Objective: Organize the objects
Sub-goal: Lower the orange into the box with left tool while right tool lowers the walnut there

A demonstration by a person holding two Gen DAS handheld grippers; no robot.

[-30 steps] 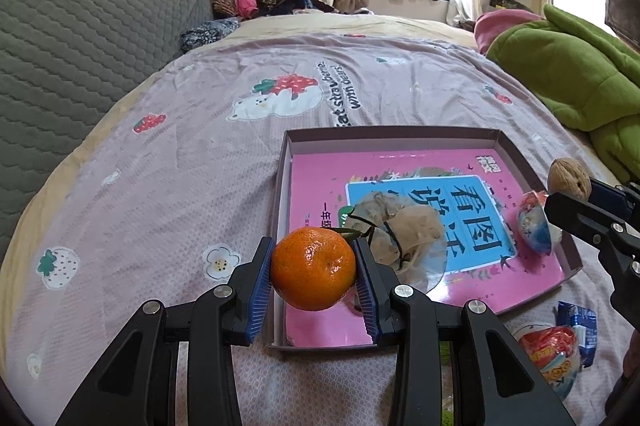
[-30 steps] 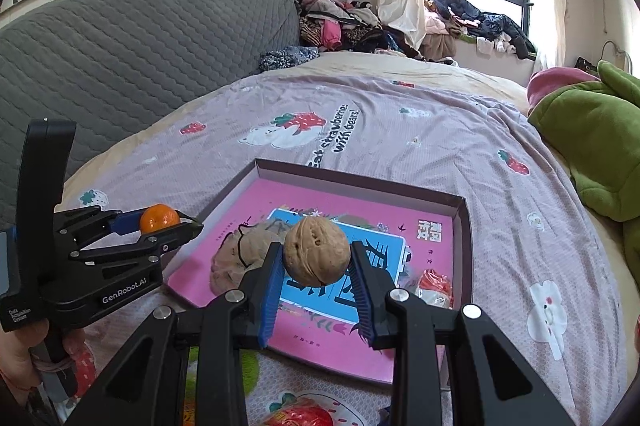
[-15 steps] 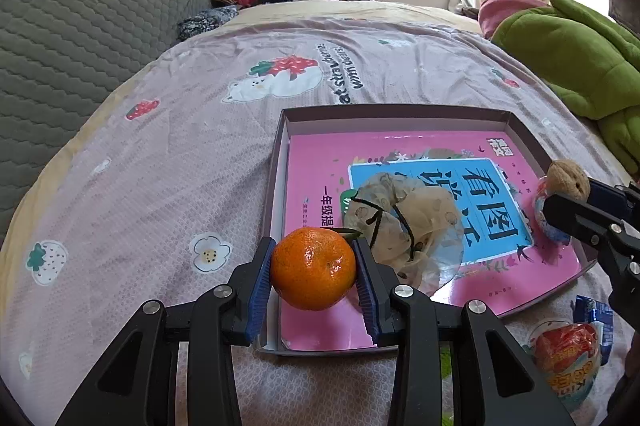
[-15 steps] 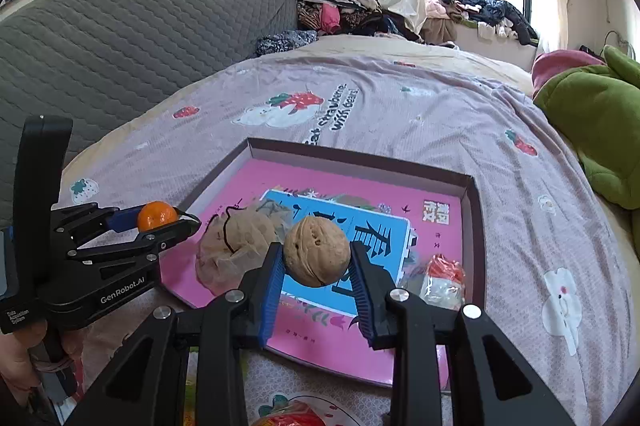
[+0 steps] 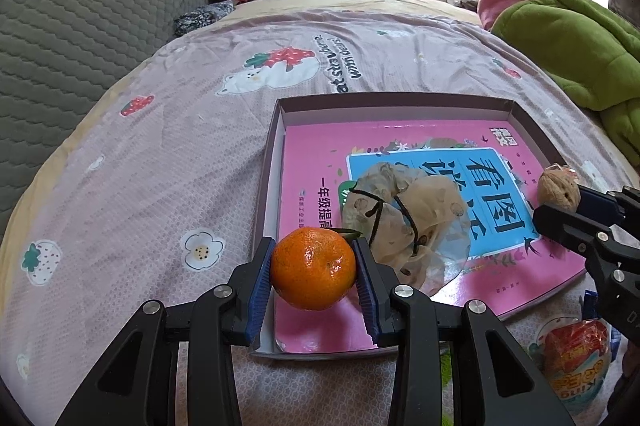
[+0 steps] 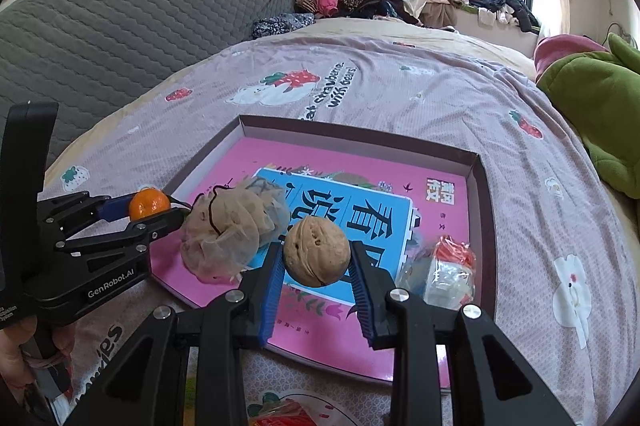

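Observation:
My left gripper (image 5: 313, 272) is shut on an orange mandarin (image 5: 313, 269) above the near left corner of a shallow box (image 5: 267, 162) lined with a pink book (image 5: 312, 170). My right gripper (image 6: 317, 258) is shut on a walnut (image 6: 317, 256) above the box's near edge (image 6: 486, 210). The mandarin also shows in the right wrist view (image 6: 149, 204), and the walnut in the left wrist view (image 5: 558, 191). A beige mesh pouch (image 5: 404, 214) and a clear wrapped snack (image 6: 444, 272) lie in the box.
The box lies on a bed with a pink strawberry-print sheet (image 5: 160, 154). A red snack packet (image 5: 576, 358) lies on the sheet near the box's right front corner. A green blanket (image 5: 580, 50) is heaped at right, a grey headboard (image 5: 80, 26) at left.
Both grippers have moved forward and lower over the box, each still holding its item. The walnut now hangs over the book near the wrapped snack.

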